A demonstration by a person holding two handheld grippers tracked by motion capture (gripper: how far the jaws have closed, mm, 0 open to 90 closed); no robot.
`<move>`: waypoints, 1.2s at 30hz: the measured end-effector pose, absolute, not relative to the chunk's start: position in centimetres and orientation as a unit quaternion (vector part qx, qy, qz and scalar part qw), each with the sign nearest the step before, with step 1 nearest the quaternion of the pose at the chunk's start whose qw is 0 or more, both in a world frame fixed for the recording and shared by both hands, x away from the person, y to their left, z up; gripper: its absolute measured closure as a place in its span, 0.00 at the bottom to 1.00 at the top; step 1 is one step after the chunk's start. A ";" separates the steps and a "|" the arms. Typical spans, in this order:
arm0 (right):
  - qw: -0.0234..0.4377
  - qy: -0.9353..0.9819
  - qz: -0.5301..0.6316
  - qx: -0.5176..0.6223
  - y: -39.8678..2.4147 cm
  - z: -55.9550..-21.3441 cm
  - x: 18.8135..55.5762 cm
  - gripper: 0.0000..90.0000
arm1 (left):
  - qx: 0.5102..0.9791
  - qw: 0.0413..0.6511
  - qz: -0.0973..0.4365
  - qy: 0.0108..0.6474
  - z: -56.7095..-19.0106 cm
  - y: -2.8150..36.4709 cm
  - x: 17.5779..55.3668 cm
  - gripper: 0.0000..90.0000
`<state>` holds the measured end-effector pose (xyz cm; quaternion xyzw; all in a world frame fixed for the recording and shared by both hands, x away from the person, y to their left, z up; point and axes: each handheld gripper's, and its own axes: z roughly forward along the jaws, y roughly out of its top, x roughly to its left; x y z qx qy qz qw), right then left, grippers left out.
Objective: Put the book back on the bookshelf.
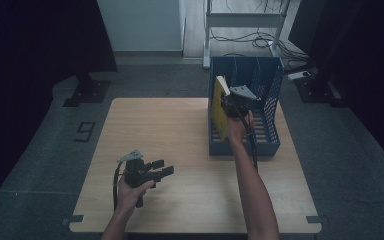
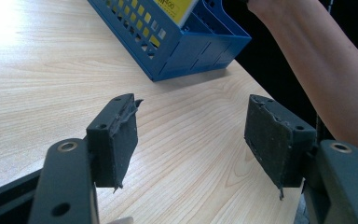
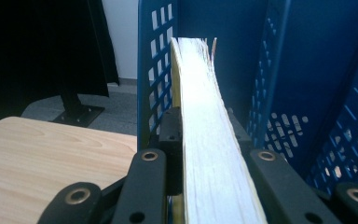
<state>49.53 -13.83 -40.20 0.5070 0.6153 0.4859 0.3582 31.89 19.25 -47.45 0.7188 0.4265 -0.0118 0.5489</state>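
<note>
A yellow-covered book (image 1: pixel 219 107) stands on edge in the left slot of a blue file rack (image 1: pixel 270 145) at the table's far right. My right gripper (image 1: pixel 232 105) is shut on the book, its jaws pressing both covers; the white page edge (image 3: pixel 205 140) runs up between them in the right gripper view. The rack's perforated walls (image 3: pixel 156 60) rise on both sides of the book. My left gripper (image 1: pixel 161 167) is held above the table's near left, open with nothing between its pads (image 2: pixel 119 140). The rack's corner (image 2: pixel 177 44) and the yellow cover (image 2: pixel 175 9) show beyond it.
The wooden table (image 1: pixel 165 130) has bare room across its left and middle. The rack has further dividers (image 1: pixel 257 75) to the right of the book. A metal stand (image 1: pixel 242 20) and cables lie on the floor behind the table. The person's right forearm (image 2: pixel 326 60) crosses the left gripper view.
</note>
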 end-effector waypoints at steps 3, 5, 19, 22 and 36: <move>0.361 0.613 0.486 0.508 -13.5 -40.3 50.2 0.83 | 0.719 0.548 -0.011 0.427 -47.5 19.4 31.9 0.38; 0.366 0.611 0.484 0.509 -13.3 -40.4 50.6 0.83 | 0.717 0.549 -0.012 0.429 -47.5 19.5 31.9 0.38; 0.374 0.604 0.486 0.510 -12.4 -41.0 52.6 0.83 | 0.714 0.551 -0.013 0.433 -47.6 19.8 31.9 0.38; 0.375 0.601 0.484 0.514 -12.3 -41.0 53.0 0.83 | 0.715 0.550 -0.013 0.432 -47.6 19.7 31.9 0.38; 0.379 0.607 0.481 0.506 -11.5 -41.5 53.7 0.81 | 0.718 0.548 -0.014 0.429 -47.7 19.5 31.9 0.39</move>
